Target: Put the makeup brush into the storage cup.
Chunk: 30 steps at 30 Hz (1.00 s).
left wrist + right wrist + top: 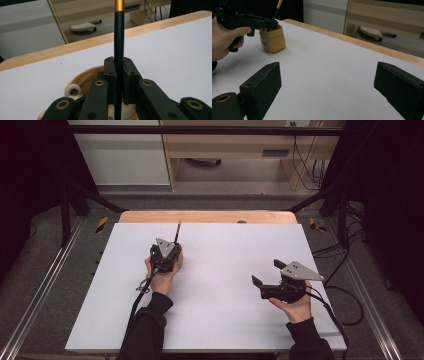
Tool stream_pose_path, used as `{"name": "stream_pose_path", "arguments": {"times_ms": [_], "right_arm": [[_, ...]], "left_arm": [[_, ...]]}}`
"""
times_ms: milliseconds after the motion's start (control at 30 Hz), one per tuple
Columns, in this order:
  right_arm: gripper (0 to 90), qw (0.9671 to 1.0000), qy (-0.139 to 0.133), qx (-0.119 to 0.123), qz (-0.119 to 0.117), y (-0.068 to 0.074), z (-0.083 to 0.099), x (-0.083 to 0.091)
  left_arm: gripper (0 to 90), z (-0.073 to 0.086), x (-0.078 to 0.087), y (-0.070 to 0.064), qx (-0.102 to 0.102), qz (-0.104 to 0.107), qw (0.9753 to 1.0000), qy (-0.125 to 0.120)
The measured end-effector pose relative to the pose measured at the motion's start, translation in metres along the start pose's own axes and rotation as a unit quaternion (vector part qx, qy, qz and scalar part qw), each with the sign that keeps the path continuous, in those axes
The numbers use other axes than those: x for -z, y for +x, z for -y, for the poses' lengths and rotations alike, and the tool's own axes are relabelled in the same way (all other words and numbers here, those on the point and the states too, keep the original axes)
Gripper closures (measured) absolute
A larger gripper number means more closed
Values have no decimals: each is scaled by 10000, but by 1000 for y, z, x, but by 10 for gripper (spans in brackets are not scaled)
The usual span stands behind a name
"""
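High view overhead, facing forward; both gripper views low, near, sharing the white table (220, 310).

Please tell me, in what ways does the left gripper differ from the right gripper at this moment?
The left gripper has its jaws closed on a black pen with a gold band; the right gripper has its jaws wide apart and holds nothing. The left gripper hangs over a small tan cup, with the pen's lower end in it; the right gripper sits apart, over the bare white table. Both are black and each is held in one hand.
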State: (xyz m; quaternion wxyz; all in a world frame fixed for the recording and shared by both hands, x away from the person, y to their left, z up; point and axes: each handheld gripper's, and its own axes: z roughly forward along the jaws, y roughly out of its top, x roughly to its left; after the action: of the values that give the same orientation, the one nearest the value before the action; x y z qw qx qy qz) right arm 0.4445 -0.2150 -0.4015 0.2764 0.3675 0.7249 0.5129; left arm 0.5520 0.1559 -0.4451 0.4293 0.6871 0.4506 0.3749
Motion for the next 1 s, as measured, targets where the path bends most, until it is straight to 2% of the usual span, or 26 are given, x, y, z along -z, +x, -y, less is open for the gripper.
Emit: {"name": "stream_pose_path", "arguments": {"times_ms": [300,400,533,700,900,1000], "right_arm": [[75,10000,-10,-25,-9,0,-1,1],[73,10000,-28,-27,12,-1,-1,3],[71,10000,-72,-23,25,-2,-2,5],[65,10000,-45,-41,50,-2,-2,8],[58,9999,-32,-65,105,-4,-1,12],[57,9998,-46,-109,129,-5,-1,15]], "left_arm": [[659,-7,12,3,17,103,9999,21],[590,-9,21,4,-14,166,9998,-54],[477,-13,37,7,-62,325,9994,-107],[355,-17,61,13,-11,627,9979,-137],[168,-16,89,20,-41,944,9955,39],[127,-13,103,26,-19,1039,9946,59]]}}
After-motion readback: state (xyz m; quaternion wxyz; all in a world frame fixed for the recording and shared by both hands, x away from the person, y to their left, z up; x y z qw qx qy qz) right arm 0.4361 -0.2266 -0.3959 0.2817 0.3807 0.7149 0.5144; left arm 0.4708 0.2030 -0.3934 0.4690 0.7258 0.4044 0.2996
